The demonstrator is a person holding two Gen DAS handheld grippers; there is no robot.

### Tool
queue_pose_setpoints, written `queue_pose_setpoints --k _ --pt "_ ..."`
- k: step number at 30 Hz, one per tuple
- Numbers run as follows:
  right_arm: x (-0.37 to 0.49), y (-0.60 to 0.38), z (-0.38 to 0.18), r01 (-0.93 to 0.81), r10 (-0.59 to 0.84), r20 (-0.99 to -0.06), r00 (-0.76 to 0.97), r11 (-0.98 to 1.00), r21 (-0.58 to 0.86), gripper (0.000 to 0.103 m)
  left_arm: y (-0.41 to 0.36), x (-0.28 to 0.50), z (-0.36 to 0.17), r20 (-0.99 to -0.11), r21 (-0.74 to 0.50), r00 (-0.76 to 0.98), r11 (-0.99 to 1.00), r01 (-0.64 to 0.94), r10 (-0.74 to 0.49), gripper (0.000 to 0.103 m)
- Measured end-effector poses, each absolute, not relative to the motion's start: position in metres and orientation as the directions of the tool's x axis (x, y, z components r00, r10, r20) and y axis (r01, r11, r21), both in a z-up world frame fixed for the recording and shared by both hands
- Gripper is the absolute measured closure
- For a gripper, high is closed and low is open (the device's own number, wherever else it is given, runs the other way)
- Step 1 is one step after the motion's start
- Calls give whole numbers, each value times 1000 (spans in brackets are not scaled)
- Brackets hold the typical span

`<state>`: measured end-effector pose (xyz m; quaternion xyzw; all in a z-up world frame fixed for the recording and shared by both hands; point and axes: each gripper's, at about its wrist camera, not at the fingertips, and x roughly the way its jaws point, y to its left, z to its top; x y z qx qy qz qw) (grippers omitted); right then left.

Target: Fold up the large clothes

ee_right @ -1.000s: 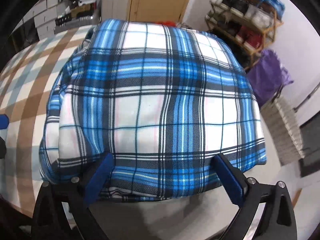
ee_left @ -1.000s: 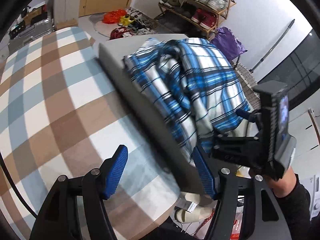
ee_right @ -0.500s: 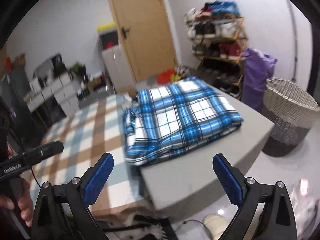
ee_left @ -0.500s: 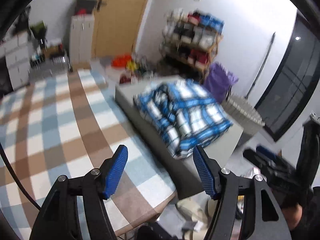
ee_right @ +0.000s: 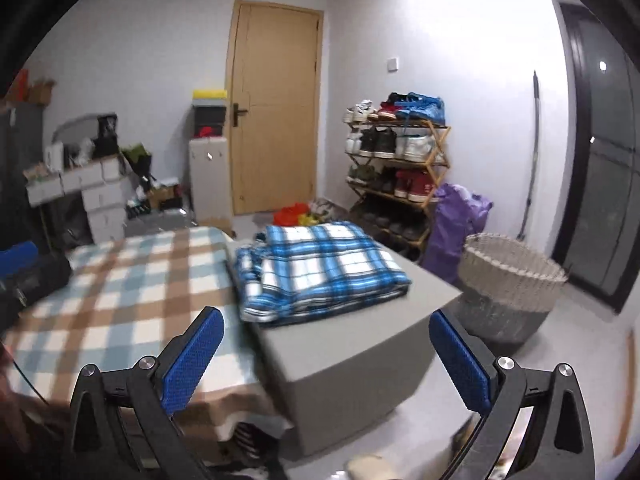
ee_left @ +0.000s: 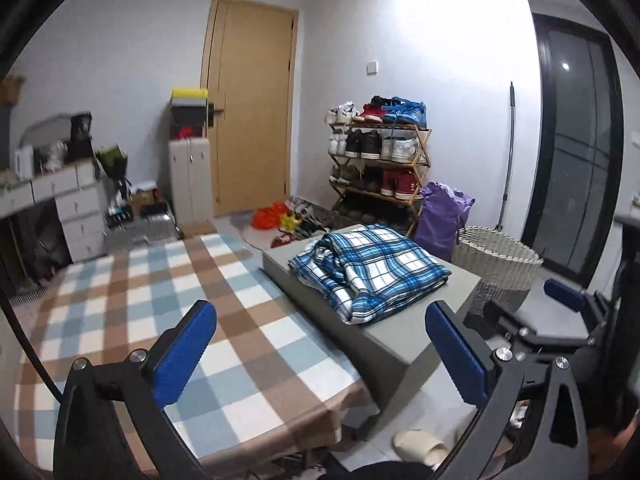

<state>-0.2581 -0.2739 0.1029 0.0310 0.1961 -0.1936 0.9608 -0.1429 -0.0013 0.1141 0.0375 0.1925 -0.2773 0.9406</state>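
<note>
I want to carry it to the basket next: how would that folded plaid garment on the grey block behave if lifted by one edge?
The plaid garment is probably floppy: its stacked layers lie loose and rumpled along one side, so they would likely unfold and hang. It looks like thin woven cloth, so probably light. On the smooth grey block, a push might slide it.

Shirt (ee_left: 370,272) on box (ee_left: 384,340), beside table (ee_left: 160,312)

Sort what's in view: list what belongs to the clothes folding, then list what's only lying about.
Belongs to the job:
- folded blue and white plaid garment
- grey box-shaped ottoman under it
- left gripper, jaws opening, nothing between them
- right gripper, open, nothing between them

Lying about:
- woven wicker basket
- wooden shoe rack
- purple bag
</note>
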Motion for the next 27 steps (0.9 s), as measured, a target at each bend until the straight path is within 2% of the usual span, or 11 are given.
queue_pose_setpoints --k 9,16,27 --pt "-281 -253 106 353 -323 -348 880 935 24 0 10 -147 108 -405 -80 767 854 513 -499 1" --pt "-284 -255 99 343 -291 -380 878 936 77 0 8 -163 105 -381 -58 787 862 503 -485 1" --pt "-286 -257 87 358 -292 -398 870 928 104 0 13 -159 101 -409 -78 770 860 505 -489 1"
